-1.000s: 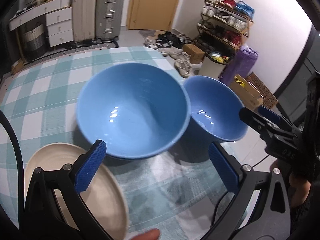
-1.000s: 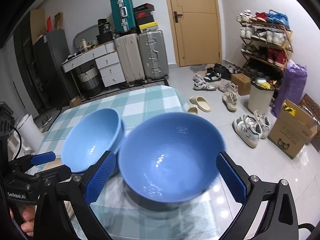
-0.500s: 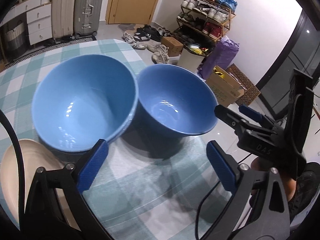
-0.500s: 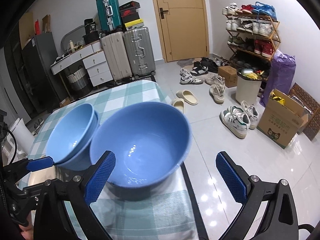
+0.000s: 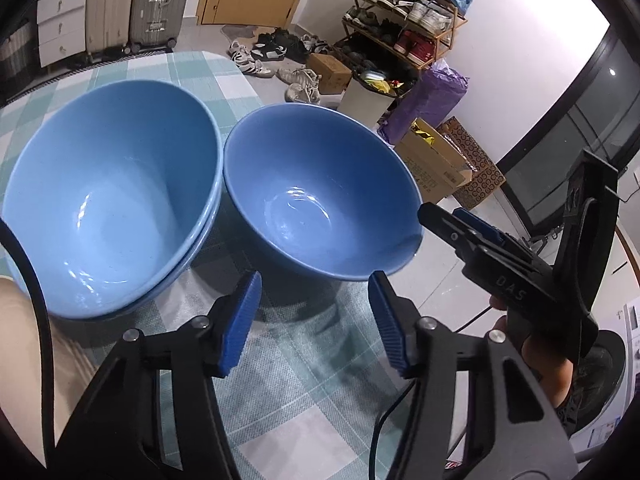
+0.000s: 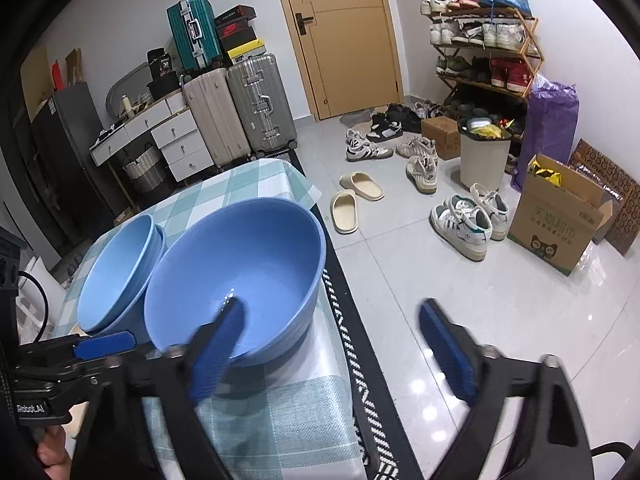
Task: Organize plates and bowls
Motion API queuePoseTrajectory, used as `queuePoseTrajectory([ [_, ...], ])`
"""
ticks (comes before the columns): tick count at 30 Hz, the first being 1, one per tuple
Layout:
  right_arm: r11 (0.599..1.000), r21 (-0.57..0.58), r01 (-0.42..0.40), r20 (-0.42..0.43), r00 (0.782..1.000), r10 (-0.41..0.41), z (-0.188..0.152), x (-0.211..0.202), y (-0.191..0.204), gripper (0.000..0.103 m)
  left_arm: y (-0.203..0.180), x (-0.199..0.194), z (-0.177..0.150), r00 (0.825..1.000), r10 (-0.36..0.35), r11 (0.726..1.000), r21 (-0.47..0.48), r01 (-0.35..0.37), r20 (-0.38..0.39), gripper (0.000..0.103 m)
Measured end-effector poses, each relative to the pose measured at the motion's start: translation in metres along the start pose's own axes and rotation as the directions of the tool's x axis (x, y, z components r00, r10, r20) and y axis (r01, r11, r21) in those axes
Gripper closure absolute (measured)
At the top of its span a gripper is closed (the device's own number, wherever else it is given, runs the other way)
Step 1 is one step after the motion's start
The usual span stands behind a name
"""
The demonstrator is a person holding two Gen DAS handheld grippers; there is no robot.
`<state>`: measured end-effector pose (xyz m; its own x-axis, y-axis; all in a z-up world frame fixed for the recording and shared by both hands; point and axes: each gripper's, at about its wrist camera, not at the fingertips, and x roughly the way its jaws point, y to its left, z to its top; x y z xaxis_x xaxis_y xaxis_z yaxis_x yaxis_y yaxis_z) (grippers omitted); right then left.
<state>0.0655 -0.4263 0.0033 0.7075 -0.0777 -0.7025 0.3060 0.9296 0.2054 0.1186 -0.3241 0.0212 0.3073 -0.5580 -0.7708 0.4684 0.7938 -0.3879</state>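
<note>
A deep blue bowl [image 5: 320, 200] stands near the right edge of the checked table [image 5: 304, 408]. Two lighter blue bowls [image 5: 108, 200] sit nested just left of it. My left gripper [image 5: 314, 320] hovers just short of the deep bowl's near rim. Its jaws are closing with only tablecloth between them. My right gripper [image 6: 332, 344] comes in from the bowl's right side, jaws closing. Its left finger [image 6: 218, 344] overlaps the bowl [image 6: 248, 264] and the right one hangs over the floor. The pads press on nothing. A beige plate [image 5: 20, 340] shows at the left edge.
The table edge [image 6: 340, 320] drops to a tiled floor right beside the deep bowl. Shoes, slippers [image 6: 352, 204], a cardboard box [image 6: 556, 220], a bin and a shoe rack [image 6: 484, 40] fill the floor beyond. Suitcases [image 6: 240, 108] and drawers stand at the back wall.
Both grippers have moved in and down toward the deep blue bowl, and both pairs of jaws have narrowed. The left view has swung right from the nested bowls to the single bowl.
</note>
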Motion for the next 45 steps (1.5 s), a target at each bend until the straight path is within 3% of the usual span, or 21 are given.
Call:
queuePoseTrajectory([
  [7, 0.999, -0.021, -0.029, -0.008, 1.0, 0.029, 0.008, 0.018, 0.003, 0.036, 0.004, 0.01, 0.012, 1.0, 0.016, 1.0, -0.005, -0.016, 0.008, 0.05],
  [9, 0.999, -0.031, -0.034, 0.01, 0.999, 0.035, 0.011, 0.021, 0.005, 0.049, 0.004, 0.012, 0.014, 1.0, 0.019, 1.0, -0.007, -0.019, 0.012, 0.05],
  [19, 0.997, -0.051, -0.057, -0.014, 0.998, 0.056, 0.031, 0.057, 0.012, 0.052, 0.012, 0.019, 0.024, 0.999, 0.029, 0.999, -0.014, -0.029, 0.015, 0.051],
  [25, 0.997, -0.054, -0.056, -0.026, 0.998, 0.055, 0.033, 0.069, 0.015, 0.074, 0.011, 0.023, 0.024, 1.0, 0.028, 1.0, -0.001, -0.028, 0.011, 0.065],
  [27, 0.997, -0.063, -0.053, -0.026, 0.998, 0.052, 0.032, 0.071, 0.017, 0.081, 0.012, 0.025, 0.025, 0.999, 0.033, 0.999, 0.003, -0.033, 0.013, 0.065],
  [32, 0.997, -0.069, -0.038, -0.018, 0.999, 0.037, 0.029, 0.07, 0.017, 0.086, 0.011, 0.025, 0.023, 0.999, 0.046, 0.999, 0.013, -0.046, 0.019, 0.066],
  [45, 0.997, -0.072, -0.035, -0.01, 0.999, 0.034, 0.024, 0.063, 0.014, 0.086, 0.007, 0.028, 0.017, 0.997, 0.078, 0.995, 0.059, -0.079, 0.02, 0.066],
])
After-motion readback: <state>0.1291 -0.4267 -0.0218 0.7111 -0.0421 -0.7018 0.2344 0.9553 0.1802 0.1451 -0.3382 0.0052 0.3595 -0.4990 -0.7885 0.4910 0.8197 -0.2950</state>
